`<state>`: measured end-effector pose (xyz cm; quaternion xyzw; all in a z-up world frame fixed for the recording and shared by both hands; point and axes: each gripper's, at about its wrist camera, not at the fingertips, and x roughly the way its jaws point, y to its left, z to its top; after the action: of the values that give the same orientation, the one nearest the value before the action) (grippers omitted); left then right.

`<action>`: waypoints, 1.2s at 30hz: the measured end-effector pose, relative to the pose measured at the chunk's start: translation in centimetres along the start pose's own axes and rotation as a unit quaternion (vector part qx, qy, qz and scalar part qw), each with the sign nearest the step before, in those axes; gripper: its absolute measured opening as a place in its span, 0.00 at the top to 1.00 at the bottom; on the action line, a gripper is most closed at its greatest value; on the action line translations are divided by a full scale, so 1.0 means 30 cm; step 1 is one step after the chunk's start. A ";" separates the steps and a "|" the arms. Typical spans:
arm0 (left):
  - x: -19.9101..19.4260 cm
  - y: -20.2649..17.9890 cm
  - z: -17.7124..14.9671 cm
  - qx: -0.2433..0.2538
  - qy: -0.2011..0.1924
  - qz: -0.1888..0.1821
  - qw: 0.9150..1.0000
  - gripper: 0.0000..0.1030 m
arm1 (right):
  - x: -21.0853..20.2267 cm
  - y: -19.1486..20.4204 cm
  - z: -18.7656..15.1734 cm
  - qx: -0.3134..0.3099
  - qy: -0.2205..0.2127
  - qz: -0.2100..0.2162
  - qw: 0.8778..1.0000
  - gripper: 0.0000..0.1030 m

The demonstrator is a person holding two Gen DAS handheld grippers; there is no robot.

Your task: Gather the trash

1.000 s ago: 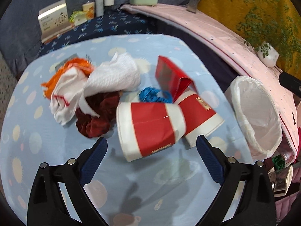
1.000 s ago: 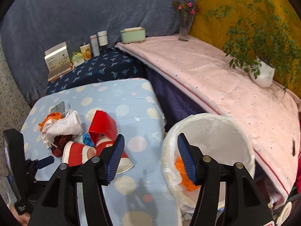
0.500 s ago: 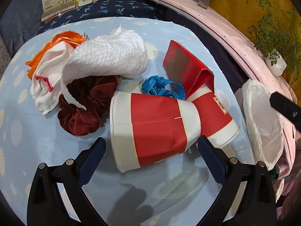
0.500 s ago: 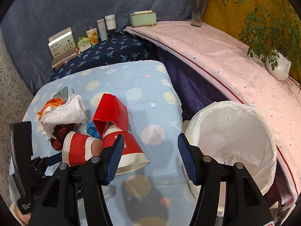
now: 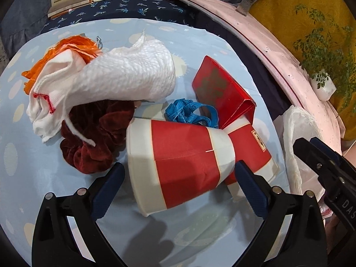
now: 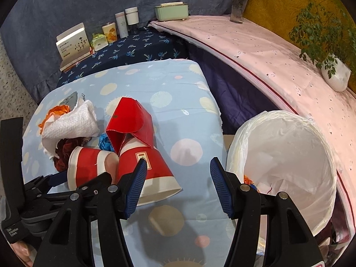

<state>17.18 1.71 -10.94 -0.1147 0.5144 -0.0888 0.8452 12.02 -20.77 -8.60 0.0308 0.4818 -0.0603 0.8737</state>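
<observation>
A red-and-white paper cup (image 5: 180, 160) lies on its side on the light blue tablecloth (image 5: 26, 173), and my left gripper (image 5: 176, 178) is open with a finger on each side of it. A second cup (image 6: 148, 173), a folded red carton (image 5: 220, 93), blue tape (image 5: 190, 113), a white towel (image 5: 124, 75), a white sock (image 5: 53, 102), a dark red scrunchie (image 5: 93, 138) and orange scraps (image 5: 66, 51) lie behind. My right gripper (image 6: 178, 187) is open and empty, between the second cup and the white-lined trash bin (image 6: 287, 162), which holds orange trash (image 6: 248, 181).
A dark blue shelf (image 6: 133, 46) at the back holds a box, jars and bottles. A pink-covered counter (image 6: 255, 44) on the right carries a vase, a green tissue box (image 6: 172, 11) and a potted plant (image 6: 333, 71). The table edge drops off beside the bin.
My left gripper has moved forward until its fingers flank the near cup. My right gripper has swung left from over the bin to above the table beside the second cup.
</observation>
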 end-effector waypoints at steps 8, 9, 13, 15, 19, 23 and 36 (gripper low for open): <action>0.031 -0.026 0.007 0.022 0.006 -0.002 1.000 0.19 | 0.028 0.013 -0.010 -0.006 0.011 0.005 1.000 0.45; 0.026 -0.028 0.006 0.027 0.004 -0.003 1.000 0.19 | 0.031 0.015 -0.013 -0.007 0.013 0.006 1.000 0.45; -0.002 -0.012 0.001 0.028 -0.004 -0.004 1.000 0.19 | 0.026 0.018 -0.025 -0.008 0.018 0.012 1.000 0.45; -0.018 0.001 -0.005 0.028 -0.006 -0.005 1.000 0.19 | 0.024 0.024 -0.036 -0.010 0.022 0.015 1.000 0.45; -0.055 0.019 -0.021 0.028 -0.014 -0.002 1.000 0.19 | 0.019 0.044 -0.073 -0.011 0.039 0.032 0.999 0.51; -0.090 0.030 -0.033 0.031 -0.021 -0.004 0.999 0.20 | 0.017 0.100 -0.114 -0.032 0.055 0.059 0.996 0.62; -0.109 0.056 -0.053 0.018 -0.016 -0.011 1.000 0.20 | 0.120 0.136 -0.128 -0.010 0.088 0.101 0.991 0.74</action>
<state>14.33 4.05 -9.34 -0.1065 0.4982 -0.1057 0.8540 11.24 -16.58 -13.72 0.0762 0.5517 0.0362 0.8298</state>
